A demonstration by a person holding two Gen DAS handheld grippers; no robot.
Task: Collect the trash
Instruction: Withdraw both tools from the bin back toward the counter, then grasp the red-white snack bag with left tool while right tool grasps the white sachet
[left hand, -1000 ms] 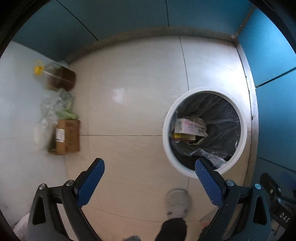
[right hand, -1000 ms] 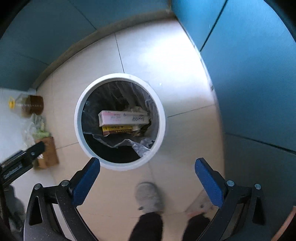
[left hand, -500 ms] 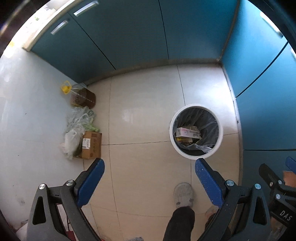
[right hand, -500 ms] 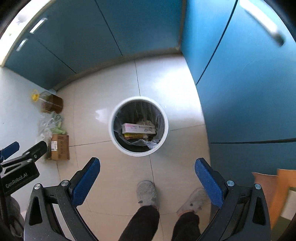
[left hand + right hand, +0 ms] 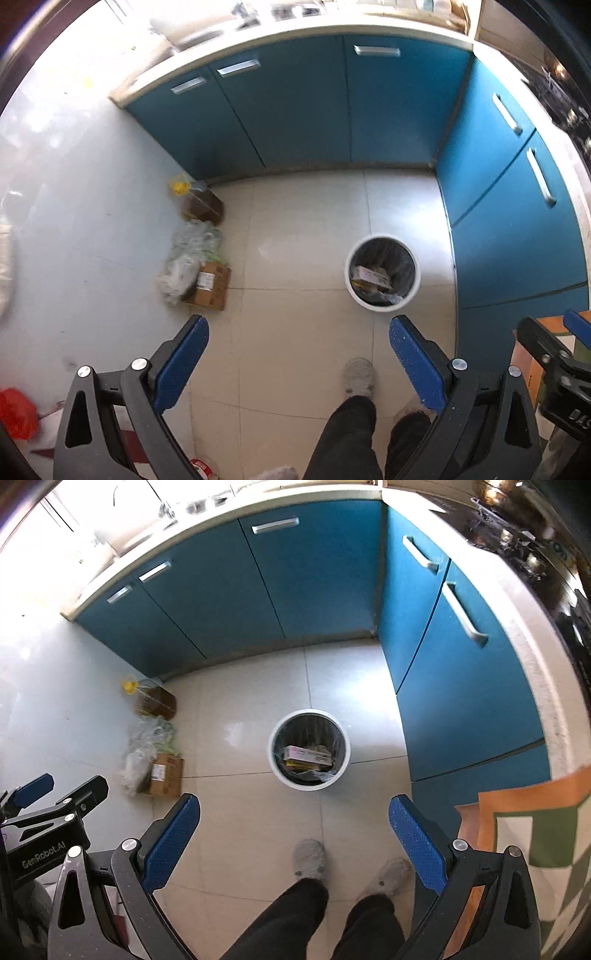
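Observation:
A white round trash bin [image 5: 382, 274] with a clear liner stands on the tiled floor, also in the right wrist view [image 5: 309, 750]. Flat cartons [image 5: 306, 756] lie inside it. My left gripper [image 5: 297, 345] is open and empty, high above the floor, with the bin beyond its right finger. My right gripper [image 5: 293, 827] is open and empty, high above the floor with the bin ahead between its fingers. The left gripper's side [image 5: 44, 812] shows at the left of the right wrist view.
Blue cabinets [image 5: 303, 110] line the back and right. A brown box [image 5: 208, 284], plastic bags [image 5: 188, 254] and an oil bottle [image 5: 199, 205] sit by the left wall. The person's legs and slippers [image 5: 308, 856] are below. An orange checked cloth [image 5: 532, 834] is at right.
Both grippers have risen far away from the bin, which looks much smaller now. The cabinets and countertop have come into view. Both stay open.

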